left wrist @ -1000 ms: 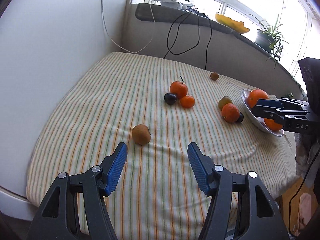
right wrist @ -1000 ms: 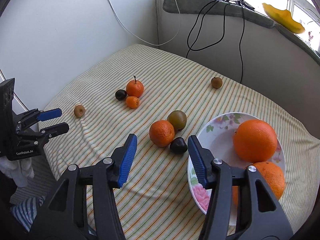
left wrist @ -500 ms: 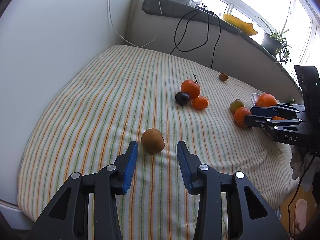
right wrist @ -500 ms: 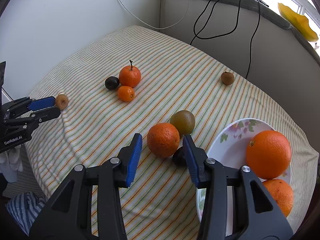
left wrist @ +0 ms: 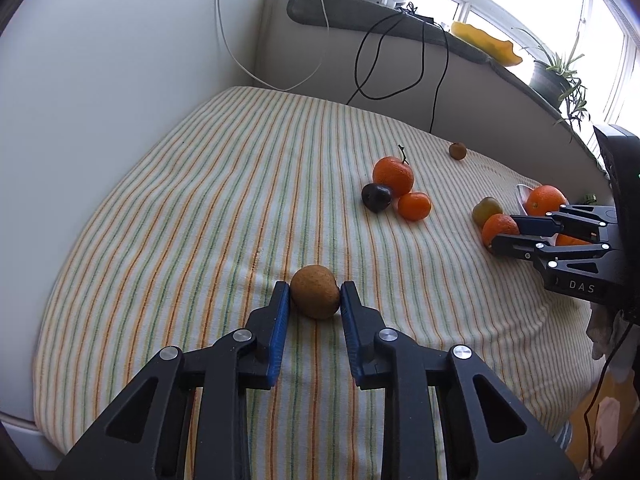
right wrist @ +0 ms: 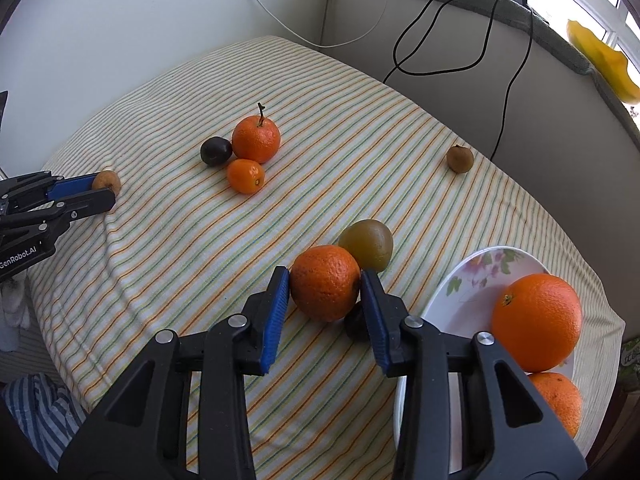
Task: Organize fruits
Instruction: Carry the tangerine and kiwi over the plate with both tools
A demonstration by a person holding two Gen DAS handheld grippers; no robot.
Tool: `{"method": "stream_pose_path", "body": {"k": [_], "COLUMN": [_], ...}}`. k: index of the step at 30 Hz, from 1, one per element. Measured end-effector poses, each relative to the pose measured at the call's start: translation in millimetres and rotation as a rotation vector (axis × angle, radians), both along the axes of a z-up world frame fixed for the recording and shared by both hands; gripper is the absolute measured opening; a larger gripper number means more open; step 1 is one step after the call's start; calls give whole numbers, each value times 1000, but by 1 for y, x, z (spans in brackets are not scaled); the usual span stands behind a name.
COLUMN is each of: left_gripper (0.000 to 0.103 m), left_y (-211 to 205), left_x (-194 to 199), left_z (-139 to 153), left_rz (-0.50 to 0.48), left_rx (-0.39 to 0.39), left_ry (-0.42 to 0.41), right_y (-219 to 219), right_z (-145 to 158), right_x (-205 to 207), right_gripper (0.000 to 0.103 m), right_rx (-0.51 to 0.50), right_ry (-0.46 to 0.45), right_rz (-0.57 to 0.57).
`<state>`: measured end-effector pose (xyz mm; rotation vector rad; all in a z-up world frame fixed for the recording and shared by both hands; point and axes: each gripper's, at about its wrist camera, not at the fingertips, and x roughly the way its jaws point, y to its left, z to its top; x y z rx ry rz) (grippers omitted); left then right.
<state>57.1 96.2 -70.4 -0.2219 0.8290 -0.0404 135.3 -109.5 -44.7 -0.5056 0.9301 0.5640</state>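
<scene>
The striped, cloth-covered table top [right wrist: 168,240] is taken as the landmark; all fruit lies on it.

White floral-printed plate [right wrist: 480,272]: set at the near right edge of the cloth. Two large oranges [right wrist: 536,322] are contained in it, one behind the other; nothing else is seen inside.

Right gripper [right wrist: 325,294]: its blue-padded jaws have just been closing and are pressed on both sides of a speckled round orange [right wrist: 324,292], which rests on the cloth just left of the plate. An olive-green oval fruit [right wrist: 368,242] is touching that orange from behind, and a small dark fruit [right wrist: 354,322] is half hidden beside the right jaw.

Left gripper [left wrist: 315,298]: drawn narrow and clamped on a small brown round fruit [left wrist: 315,297] at the near left part of the cloth.

Mid-cloth cluster: a stemmed tangerine [right wrist: 256,139], a smaller tangerine [right wrist: 245,176] and a dark plum [right wrist: 216,151], all touching.

A lone small brown fruit [right wrist: 460,159] is placed near the far edge, well apart from the rest.
</scene>
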Motion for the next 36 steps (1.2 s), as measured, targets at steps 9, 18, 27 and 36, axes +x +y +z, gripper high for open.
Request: {"method": "stream_pose_path", "body": {"k": [9, 18, 27, 36], "left_gripper": [24, 24, 24, 24], "left_y": [-1, -18, -62, -124], "left_x": [-4, -6, 3, 21], "left_z": [6, 23, 38, 48], "left_rz": [3, -36, -127, -250], "left_rx": [-5, -24, -61, -79], "left_ry": [-26, -64, -98, -125], "right_y": [-6, -18, -56, -123], "right_z": [3, 27, 55, 74], "right_x": [2, -12, -19, -11], "right_gripper": [37, 37, 37, 37], "right_rx": [48, 129, 202, 244], "right_ry": [13, -8, -45, -83], "right_rz": [-9, -9, -57, -176]}}
